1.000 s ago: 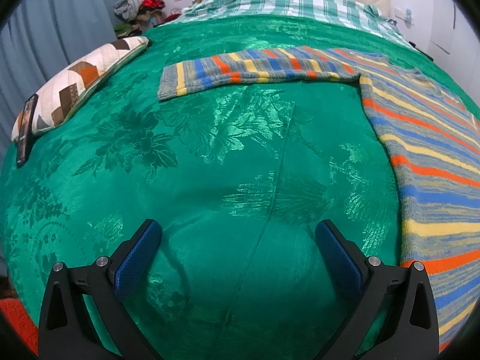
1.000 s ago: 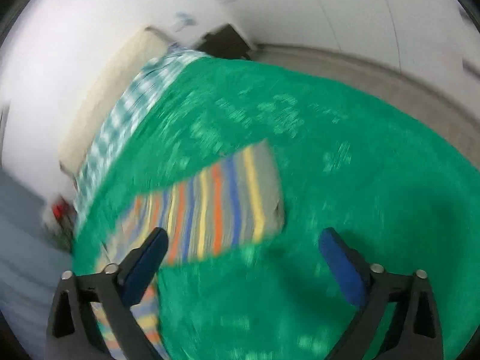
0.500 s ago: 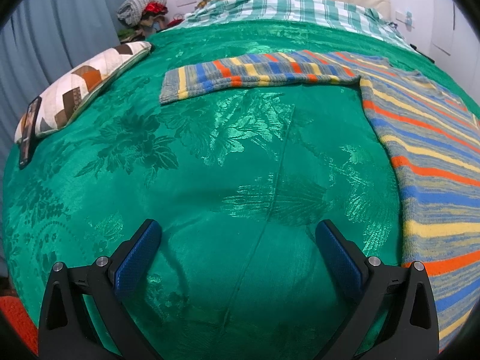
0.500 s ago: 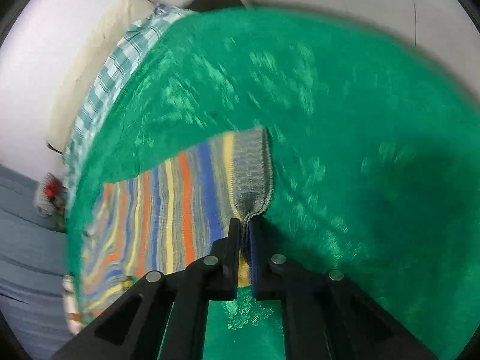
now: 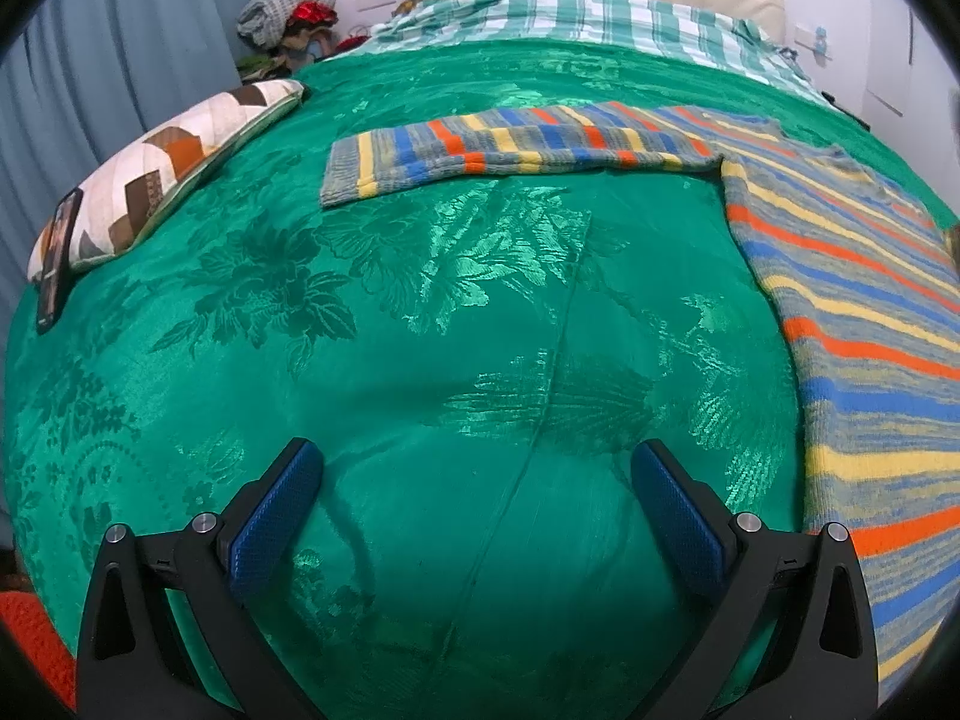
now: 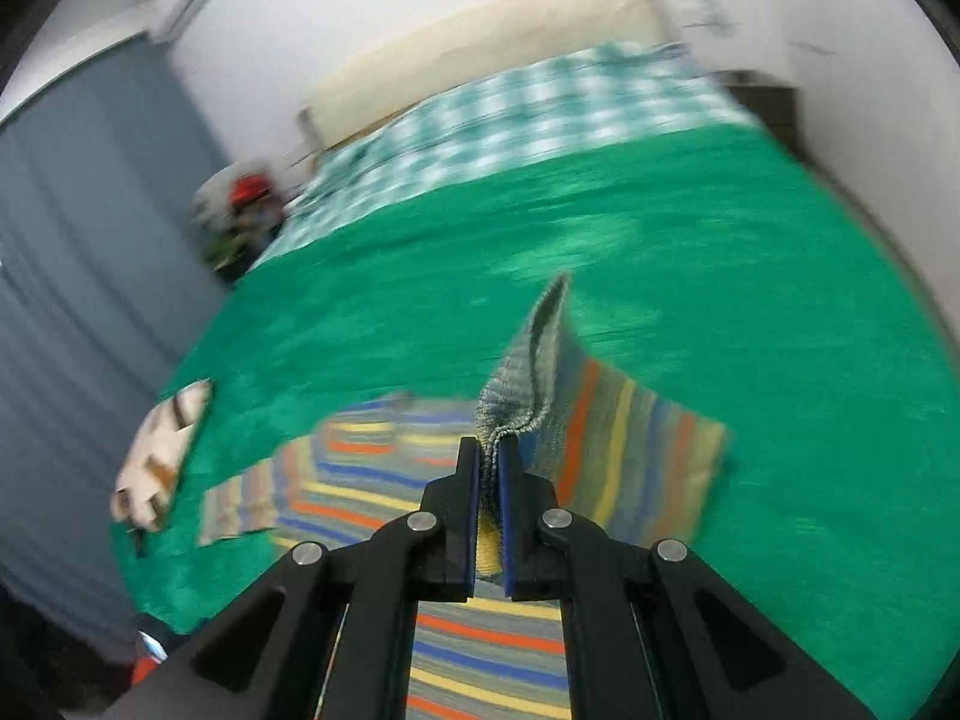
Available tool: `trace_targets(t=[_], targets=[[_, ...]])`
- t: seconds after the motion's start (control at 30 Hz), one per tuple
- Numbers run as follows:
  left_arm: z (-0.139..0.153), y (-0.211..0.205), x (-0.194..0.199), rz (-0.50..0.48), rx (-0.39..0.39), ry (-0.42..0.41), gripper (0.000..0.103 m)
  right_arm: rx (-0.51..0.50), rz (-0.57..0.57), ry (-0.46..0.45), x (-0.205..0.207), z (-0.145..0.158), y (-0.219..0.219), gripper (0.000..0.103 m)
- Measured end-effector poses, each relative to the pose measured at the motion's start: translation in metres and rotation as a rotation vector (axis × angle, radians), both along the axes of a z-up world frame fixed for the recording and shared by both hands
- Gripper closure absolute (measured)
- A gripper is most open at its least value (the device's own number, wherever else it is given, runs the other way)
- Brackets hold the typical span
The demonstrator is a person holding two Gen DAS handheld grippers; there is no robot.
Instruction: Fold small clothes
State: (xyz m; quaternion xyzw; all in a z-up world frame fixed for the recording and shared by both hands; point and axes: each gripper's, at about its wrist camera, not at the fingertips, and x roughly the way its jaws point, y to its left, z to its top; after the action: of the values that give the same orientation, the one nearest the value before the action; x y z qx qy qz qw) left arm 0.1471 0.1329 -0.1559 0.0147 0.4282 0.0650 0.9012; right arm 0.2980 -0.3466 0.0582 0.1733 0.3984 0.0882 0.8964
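Note:
A striped knit sweater (image 5: 852, 312) in grey, blue, orange and yellow lies flat on the green bedspread (image 5: 420, 312), its left sleeve (image 5: 516, 144) stretched out to the left. My left gripper (image 5: 474, 510) is open and empty, low over bare bedspread left of the sweater body. My right gripper (image 6: 489, 456) is shut on the grey cuff (image 6: 528, 372) of the other sleeve and holds it lifted above the sweater body (image 6: 480, 630). The right wrist view is blurred by motion.
A patchwork pillow (image 5: 162, 162) with a phone (image 5: 57, 258) leaning on it lies at the bed's left edge. A checked sheet (image 5: 570, 18) and cream headboard are at the far end. A clothes pile (image 5: 288, 18) stands by the blue curtain.
My right gripper closed on the sleeve cuff and has lifted and swung it over the sweater body. My left gripper has stayed open and almost still.

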Motion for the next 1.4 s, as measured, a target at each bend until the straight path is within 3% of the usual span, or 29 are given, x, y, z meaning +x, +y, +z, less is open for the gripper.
trace_targets(t=[0.03, 0.07, 0.1, 0.13, 0.23, 0.33, 0.43, 0.53, 0.57, 0.6, 0.63, 0.67, 0.7, 0.77, 0.83, 0.87, 0.97, 1.0, 1.23, 1.4], targets=[[0.0, 0.0, 0.0, -0.001, 0.001, 0.0, 0.0, 0.021, 0.037, 0.014, 0.015, -0.01, 0.024, 0.093], [0.0, 0.0, 0.0, -0.001, 0.001, 0.0, 0.0, 0.045, 0.064, 0.037, 0.024, -0.02, 0.035, 0.067], [0.0, 0.0, 0.0, -0.001, 0.001, 0.0, 0.0, 0.08, 0.097, 0.094, 0.035, -0.035, 0.049, 0.027], [0.0, 0.0, 0.0, -0.001, 0.0, 0.0, 0.0, 0.103, 0.105, 0.114, 0.041, -0.046, 0.059, 0.022], [0.0, -0.001, -0.001, 0.002, 0.003, 0.001, 0.0, 0.141, 0.084, 0.08, 0.037, -0.054, 0.056, 0.022], [0.0, -0.003, 0.0, 0.007, 0.006, 0.004, 0.0, 0.246, 0.028, 0.125, 0.035, -0.07, 0.034, 0.023], [-0.001, -0.004, 0.001, 0.011, 0.008, 0.003, 0.0, 0.334, 0.005, 0.233, 0.03, -0.109, 0.015, 0.027], [-0.001, -0.004, 0.0, 0.011, 0.011, -0.002, 0.0, 0.307, -0.089, 0.374, 0.018, -0.16, -0.008, 0.029], [-0.001, -0.003, 0.0, 0.01, 0.009, -0.005, 0.0, 0.244, -0.145, 0.442, 0.012, -0.178, -0.019, 0.038], [-0.001, -0.003, -0.001, 0.01, 0.009, -0.006, 0.0, 0.156, -0.2, 0.486, 0.003, -0.193, -0.03, 0.072], [-0.001, -0.003, -0.001, 0.01, 0.01, -0.008, 0.0, 0.114, -0.209, 0.469, -0.003, -0.193, -0.036, 0.084], [-0.001, -0.003, -0.001, 0.011, 0.012, -0.008, 0.0, 0.073, -0.217, 0.444, -0.009, -0.188, -0.038, 0.084], [-0.001, -0.004, -0.001, 0.011, 0.014, -0.009, 0.0, -0.011, -0.238, 0.411, -0.017, -0.177, -0.038, 0.066], [-0.001, -0.004, -0.001, 0.012, 0.017, -0.009, 0.0, -0.092, -0.233, 0.323, -0.034, -0.152, -0.032, 0.05], [-0.001, -0.005, 0.0, 0.014, 0.021, -0.01, 0.0, -0.178, -0.206, 0.234, -0.056, -0.127, -0.02, 0.049], [-0.001, -0.005, -0.001, 0.014, 0.022, -0.011, 0.0, -0.272, -0.201, 0.195, -0.07, -0.116, -0.01, 0.047], [-0.001, -0.004, -0.001, 0.013, 0.018, -0.015, 0.0, -0.465, -0.208, 0.117, -0.104, -0.102, 0.014, 0.033], [-0.001, -0.004, -0.002, 0.012, 0.018, -0.016, 0.0, -0.526, -0.215, 0.094, -0.12, -0.1, 0.021, 0.032], [-0.001, -0.005, -0.003, 0.014, 0.027, -0.028, 0.0, -0.669, -0.281, 0.066, -0.181, -0.075, 0.041, 0.03], [-0.002, -0.005, -0.004, 0.014, 0.027, -0.033, 0.0, -0.678, -0.331, 0.076, -0.216, -0.057, 0.057, 0.026]])
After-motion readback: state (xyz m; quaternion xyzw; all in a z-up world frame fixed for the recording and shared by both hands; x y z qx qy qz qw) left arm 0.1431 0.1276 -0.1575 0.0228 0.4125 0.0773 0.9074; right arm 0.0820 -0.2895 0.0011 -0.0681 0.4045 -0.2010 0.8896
